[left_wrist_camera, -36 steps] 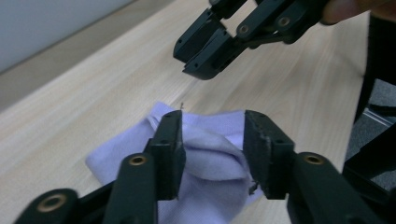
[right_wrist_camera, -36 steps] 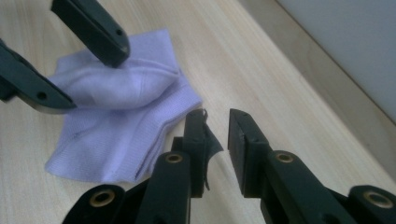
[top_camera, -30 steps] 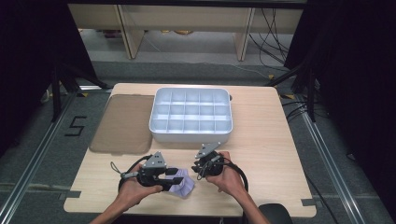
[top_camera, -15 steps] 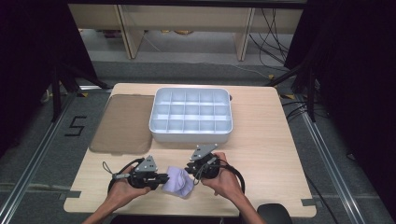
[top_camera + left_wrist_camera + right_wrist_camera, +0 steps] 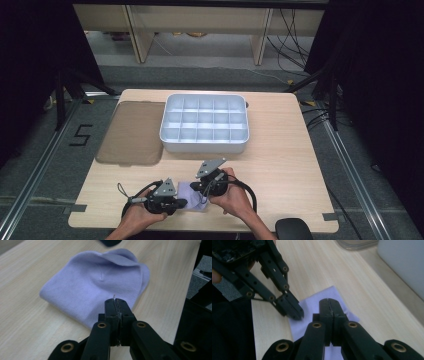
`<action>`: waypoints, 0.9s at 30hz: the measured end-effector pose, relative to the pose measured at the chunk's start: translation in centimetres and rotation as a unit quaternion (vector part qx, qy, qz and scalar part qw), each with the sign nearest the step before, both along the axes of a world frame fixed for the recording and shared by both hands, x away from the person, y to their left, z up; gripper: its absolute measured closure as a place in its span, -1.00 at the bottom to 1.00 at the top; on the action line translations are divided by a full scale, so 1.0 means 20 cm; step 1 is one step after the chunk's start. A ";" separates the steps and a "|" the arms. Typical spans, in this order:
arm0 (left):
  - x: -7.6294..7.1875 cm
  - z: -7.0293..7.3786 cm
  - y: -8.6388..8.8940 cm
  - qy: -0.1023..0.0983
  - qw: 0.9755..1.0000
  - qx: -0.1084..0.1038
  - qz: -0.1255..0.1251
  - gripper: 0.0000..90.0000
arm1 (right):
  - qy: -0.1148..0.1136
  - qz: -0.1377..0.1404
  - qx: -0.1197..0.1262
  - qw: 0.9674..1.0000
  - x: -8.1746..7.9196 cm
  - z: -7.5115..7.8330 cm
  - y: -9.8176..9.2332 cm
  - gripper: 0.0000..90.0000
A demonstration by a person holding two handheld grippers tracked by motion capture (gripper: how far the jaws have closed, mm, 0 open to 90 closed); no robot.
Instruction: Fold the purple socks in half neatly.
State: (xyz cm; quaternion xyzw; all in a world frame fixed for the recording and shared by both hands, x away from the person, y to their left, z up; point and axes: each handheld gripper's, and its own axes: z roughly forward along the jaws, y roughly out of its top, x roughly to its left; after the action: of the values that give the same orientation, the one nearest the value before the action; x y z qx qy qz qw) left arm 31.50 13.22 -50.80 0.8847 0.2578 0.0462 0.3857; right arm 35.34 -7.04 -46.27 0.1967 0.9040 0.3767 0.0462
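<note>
The lilac cloth is lying folded on the near edge of the table, between the 2 grippers. Both sets of jaws have just been closing. The left gripper is now pinching shut at the cloth's near edge, probably catching fabric, though the bite is hard to see. The right gripper is squeezing together over the cloth too. With 2 holds taken, lifting or folding looks ready to begin, the compartment tray waiting beyond.
</note>
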 end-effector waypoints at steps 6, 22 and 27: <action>0.00 -0.01 0.00 0.004 1.000 -0.012 0.004 0.91 | 0.007 0.009 -0.034 0.999 0.01 -0.07 0.07 1.00; 0.01 0.03 -0.01 -0.022 1.000 -0.011 0.018 0.78 | -0.022 -0.005 -0.071 0.997 0.04 -0.09 -0.06 0.99; 0.11 0.07 0.00 -0.064 0.997 -0.002 0.035 0.81 | -0.008 -0.020 -0.058 0.998 -0.03 -0.06 -0.05 0.97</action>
State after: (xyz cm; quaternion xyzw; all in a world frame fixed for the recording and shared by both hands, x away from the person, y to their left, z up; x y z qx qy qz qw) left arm 33.77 13.27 -49.31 0.8695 0.2632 0.1158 0.4016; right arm 34.68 -8.11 -47.44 0.2091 0.9199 0.3237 0.0724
